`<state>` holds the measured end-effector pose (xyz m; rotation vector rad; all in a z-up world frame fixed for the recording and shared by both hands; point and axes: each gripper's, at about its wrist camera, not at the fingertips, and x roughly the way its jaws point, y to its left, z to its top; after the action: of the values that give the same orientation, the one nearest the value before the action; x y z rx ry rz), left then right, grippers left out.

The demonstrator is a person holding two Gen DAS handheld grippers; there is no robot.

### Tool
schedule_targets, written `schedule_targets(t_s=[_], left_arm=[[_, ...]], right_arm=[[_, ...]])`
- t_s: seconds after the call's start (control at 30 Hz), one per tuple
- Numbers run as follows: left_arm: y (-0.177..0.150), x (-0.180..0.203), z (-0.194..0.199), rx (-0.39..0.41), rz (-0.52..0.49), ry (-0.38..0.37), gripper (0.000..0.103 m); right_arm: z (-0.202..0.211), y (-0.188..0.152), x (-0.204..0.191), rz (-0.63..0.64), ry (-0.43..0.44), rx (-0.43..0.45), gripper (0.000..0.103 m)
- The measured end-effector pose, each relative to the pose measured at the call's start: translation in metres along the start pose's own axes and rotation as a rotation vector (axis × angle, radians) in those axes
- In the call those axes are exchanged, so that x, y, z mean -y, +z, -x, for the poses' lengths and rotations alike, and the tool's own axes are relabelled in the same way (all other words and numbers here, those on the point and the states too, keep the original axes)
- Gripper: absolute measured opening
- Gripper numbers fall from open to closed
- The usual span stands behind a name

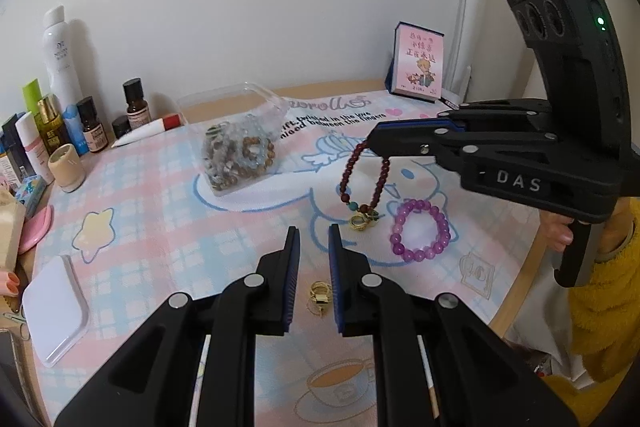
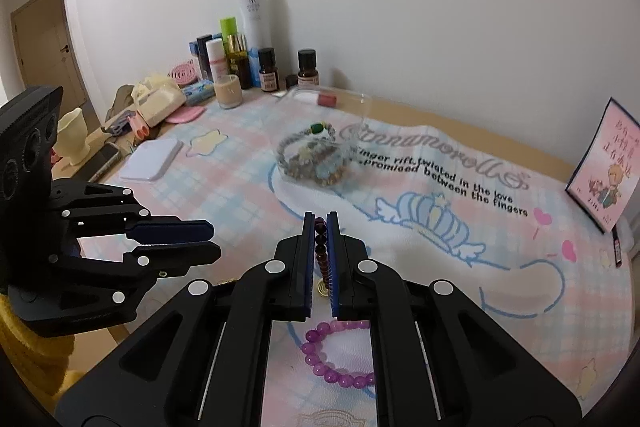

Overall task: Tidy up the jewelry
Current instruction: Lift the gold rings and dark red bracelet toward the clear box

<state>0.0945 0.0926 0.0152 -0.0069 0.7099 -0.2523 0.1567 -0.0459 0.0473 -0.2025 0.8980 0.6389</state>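
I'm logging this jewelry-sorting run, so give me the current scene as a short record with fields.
right gripper: shut on dark red bead bracelet, which hangs above the mat
left gripper: open, holding nothing
clear box: on the mat, bracelets inside
purple bead bracelet: flat on the mat
gold ring: on the mat, between the left fingers in the left wrist view
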Motion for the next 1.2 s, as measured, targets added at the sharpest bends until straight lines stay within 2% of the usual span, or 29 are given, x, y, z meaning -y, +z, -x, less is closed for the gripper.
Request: schedule_targets(t_s=[0.1,0.3,0.4,0.5,0.57,1.07,1.1,1.13,1.2], left_arm=[[-0.005,-0.001,-0.006,-0.037,-0.007,-0.028,0.014],[-0.016,0.007,-0.026,-0.118,-0.052,-0.026,0.016],[-0.019,0.007,-0.034,-0.142,-0.056,-0.02,0.019],[-0.02,0.005,-0.037,-0.146,-0.058,-0.003,0.029],[-0.02,0.005,-0.038,-0.148,-0.058,-0.008,0.031],[-0.022,0.008,-0.046,-0.197,-0.06,-0.007,0.031],[-0.022,0.008,-0.046,-0.196,-0.057,-0.008,0.027],[-0.022,0.007,-0.047,-0.193,-0.051,-0.004,0.016],[-0.021,0.005,-0.046,-0.185,-0.033,-0.013,0.016]], right_arm=[[0.003,0.002,0.002,-0.012,0.003,0.009,0.005],[0.006,0.001,0.003,-0.021,0.012,0.015,0.005],[0.008,0.002,0.003,-0.015,0.012,0.017,0.005],[0.01,0.002,0.002,-0.019,0.02,0.024,0.006],[0.011,0.002,0.003,-0.024,0.024,0.029,0.005],[0.009,0.002,-0.002,-0.016,0.039,0.03,0.006],[0.009,0.002,-0.002,-0.017,0.043,0.03,0.006],[0.01,0.002,-0.001,-0.019,0.043,0.033,0.006],[0.011,0.003,-0.001,-0.022,0.046,0.038,0.006]])
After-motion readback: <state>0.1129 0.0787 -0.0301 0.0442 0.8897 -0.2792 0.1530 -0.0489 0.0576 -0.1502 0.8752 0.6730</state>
